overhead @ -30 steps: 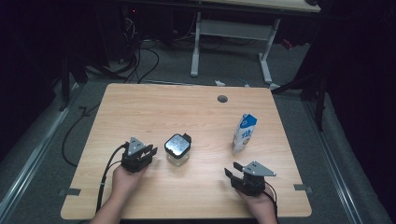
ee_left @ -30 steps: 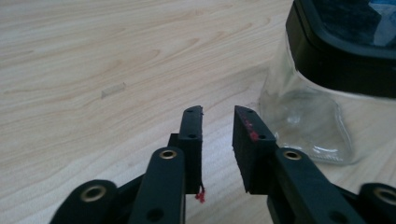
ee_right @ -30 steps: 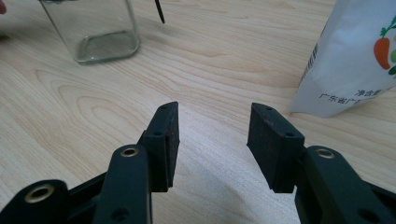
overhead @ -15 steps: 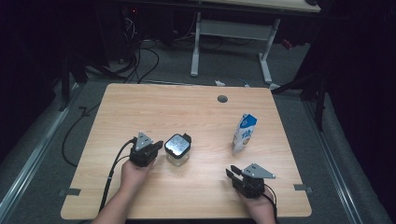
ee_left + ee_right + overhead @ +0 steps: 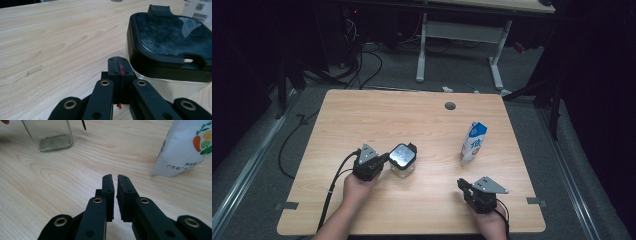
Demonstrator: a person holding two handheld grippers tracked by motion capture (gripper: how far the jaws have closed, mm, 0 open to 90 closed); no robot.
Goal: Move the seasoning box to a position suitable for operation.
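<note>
A square glass jar (image 5: pixel 402 160) with a black lid (image 5: pixel 172 42) stands near the table's front left. My left gripper (image 5: pixel 384 159) lies just to its left, pointing at it. Its jaws (image 5: pixel 117 60) are shut flat together with nothing between them, a little short of the jar's wall. My right gripper (image 5: pixel 460 184) rests near the front right edge. Its jaws (image 5: pixel 115 177) have just been closing and stand a narrow slit apart, with nothing between them. A white and blue milk carton (image 5: pixel 474 142) stands upright beyond it, and the right gripper view also shows the carton (image 5: pixel 187 147) and the jar (image 5: pixel 48 132).
The wooden table (image 5: pixel 412 115) has a round cable hole (image 5: pixel 450 106) near its far edge. Bare wood lies between the jar and the carton. Cables trail off the front left corner. Another desk's legs (image 5: pixel 422 50) stand on the floor behind.
My left gripper has shifted slightly right toward the jar and its jaws have closed. The right gripper's jaws have narrowed from wide to a slit, and that hand has stayed put.
</note>
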